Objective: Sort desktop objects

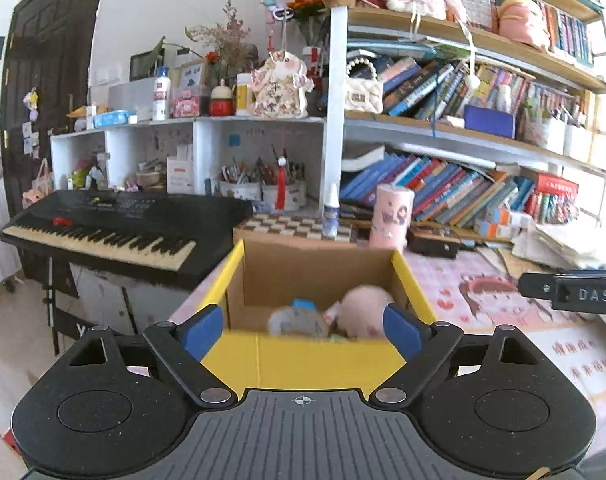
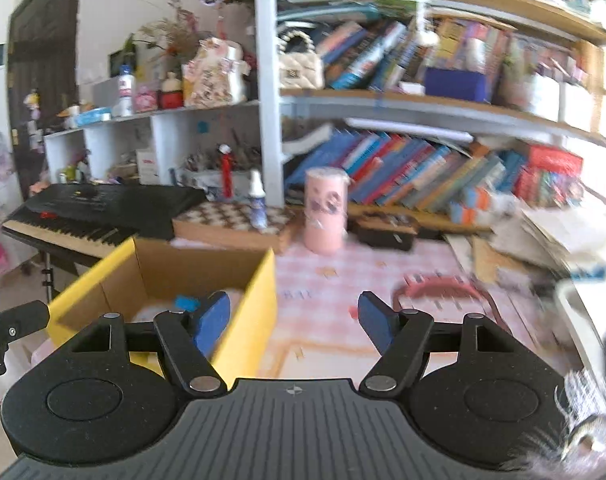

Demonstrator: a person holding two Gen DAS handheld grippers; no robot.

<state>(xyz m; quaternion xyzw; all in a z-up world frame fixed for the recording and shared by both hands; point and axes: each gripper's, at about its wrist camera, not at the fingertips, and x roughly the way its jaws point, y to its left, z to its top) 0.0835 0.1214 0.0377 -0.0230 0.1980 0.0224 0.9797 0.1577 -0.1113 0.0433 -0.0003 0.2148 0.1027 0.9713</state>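
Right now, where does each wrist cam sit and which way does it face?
Left wrist: on the left gripper, facing the yellow box; its open blue fingers and the right gripper's tip show.
Right wrist: on the right gripper, open, over the pink desk mat, box at left.
Shared: box, pink cylinder, keyboard, bookshelf.

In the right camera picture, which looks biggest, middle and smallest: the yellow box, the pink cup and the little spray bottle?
1. yellow box, though it sits closest to the camera, which helps.
2. pink cup.
3. spray bottle, plainly smallest and thinnest.
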